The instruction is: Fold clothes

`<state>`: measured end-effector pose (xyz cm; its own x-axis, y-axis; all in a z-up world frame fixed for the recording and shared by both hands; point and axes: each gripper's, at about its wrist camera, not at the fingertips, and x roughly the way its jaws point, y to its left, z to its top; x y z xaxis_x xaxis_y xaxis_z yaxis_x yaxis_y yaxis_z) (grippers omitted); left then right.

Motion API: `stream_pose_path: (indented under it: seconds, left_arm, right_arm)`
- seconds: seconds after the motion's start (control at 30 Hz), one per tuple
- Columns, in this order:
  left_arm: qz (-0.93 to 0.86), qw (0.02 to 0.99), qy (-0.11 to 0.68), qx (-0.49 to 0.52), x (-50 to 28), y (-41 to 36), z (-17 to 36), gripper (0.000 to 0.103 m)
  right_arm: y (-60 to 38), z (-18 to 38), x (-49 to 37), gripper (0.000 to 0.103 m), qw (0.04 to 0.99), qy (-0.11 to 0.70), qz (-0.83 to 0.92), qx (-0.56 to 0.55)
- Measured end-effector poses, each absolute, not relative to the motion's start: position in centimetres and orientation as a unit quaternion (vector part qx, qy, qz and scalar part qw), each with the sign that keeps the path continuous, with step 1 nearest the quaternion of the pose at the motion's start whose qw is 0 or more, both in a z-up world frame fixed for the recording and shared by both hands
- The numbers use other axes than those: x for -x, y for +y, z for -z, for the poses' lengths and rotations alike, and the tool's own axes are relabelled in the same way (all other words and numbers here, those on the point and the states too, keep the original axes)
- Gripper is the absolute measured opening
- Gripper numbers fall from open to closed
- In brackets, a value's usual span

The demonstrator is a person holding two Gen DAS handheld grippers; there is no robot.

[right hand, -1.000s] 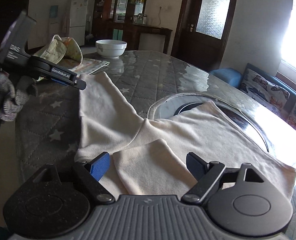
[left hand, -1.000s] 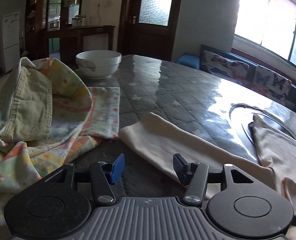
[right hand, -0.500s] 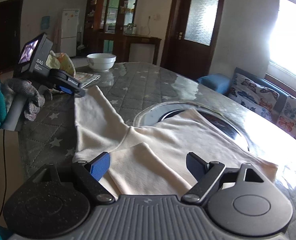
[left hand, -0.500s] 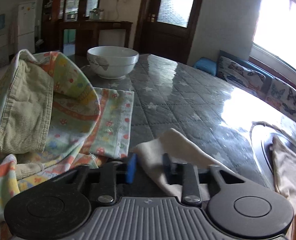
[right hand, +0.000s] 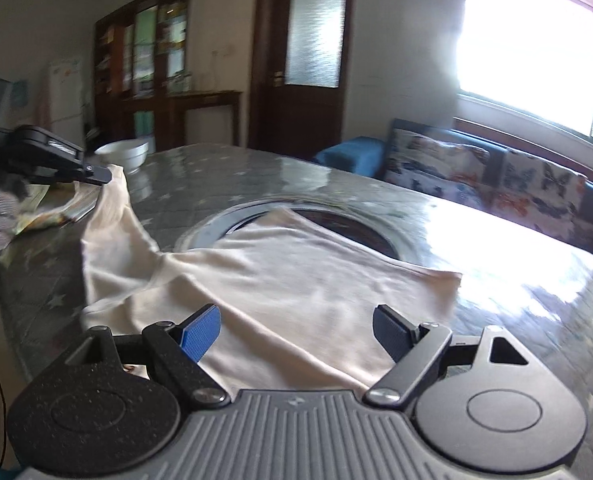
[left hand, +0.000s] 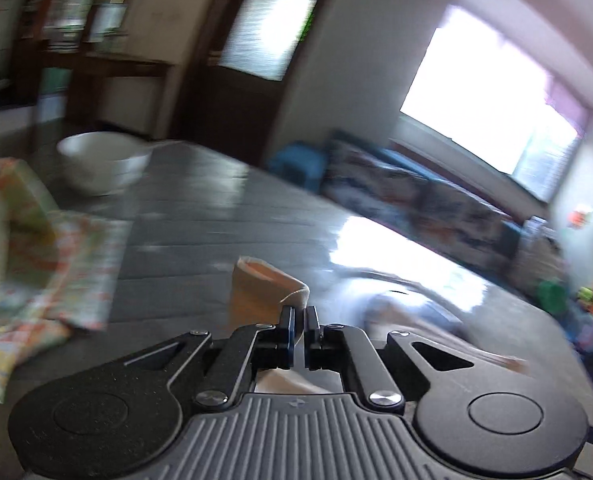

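- Cream cotton is what I have hold of: my left gripper has its jaws pressed together on the cuff of the cream long-sleeved top, and the sleeve end curls up as a soft loop just past the pads, so the sleeve hangs lifted off the table.
- Nearest the right camera, my right gripper stands wide open with nothing between its blue ribbed pads; it hovers over the near hem of the top, which I judge is placed to pin or pick that edge for the fold.
- That top lies mostly flat and limp along the near edge of the dark quilted star-print table, its body draped partly over a round metal-rimmed opening in the middle of the table.
- Toward the left edge sits a crumpled floral patterned cloth, bunched and out of the way.
- Beyond it, near the far left corner, stands a smooth white ceramic bowl.
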<state>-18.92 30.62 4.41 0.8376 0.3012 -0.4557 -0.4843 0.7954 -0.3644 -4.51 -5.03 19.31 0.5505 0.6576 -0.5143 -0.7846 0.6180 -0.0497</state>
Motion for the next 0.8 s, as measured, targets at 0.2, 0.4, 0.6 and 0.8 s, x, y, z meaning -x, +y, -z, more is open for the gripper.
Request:
stream_pose_path:
  seconds: [0.2, 0.4, 0.6, 0.8]
  left_arm:
    - [-0.083, 0.949, 0.194, 0.232, 16.4, 23.6, -6.4, 0.004]
    - [0.016, 0.951, 0.226, 0.211, 14.0, 17.4, -4.9, 0.004]
    - [0.056, 0.937, 0.289, 0.188, 12.7, 14.2, -1.7, 0.006]
    - [0.089, 0.930, 0.318, 0.160, 14.3, 14.5, -0.9, 0.026]
  right_arm:
    - [-8.3, -19.5, 3.6, 0.085, 0.892, 0.229, -0.373, 0.111]
    - [-11.4, -19.3, 2.8, 0.085, 0.908, 0.241, -0.333, 0.088]
    - [-12.8, -19.0, 2.3, 0.085, 0.912, 0.251, -0.315, 0.078]
    - [-11.6, -19.0, 2.4, 0.082, 0.903, 0.257, -0.334, 0.082]
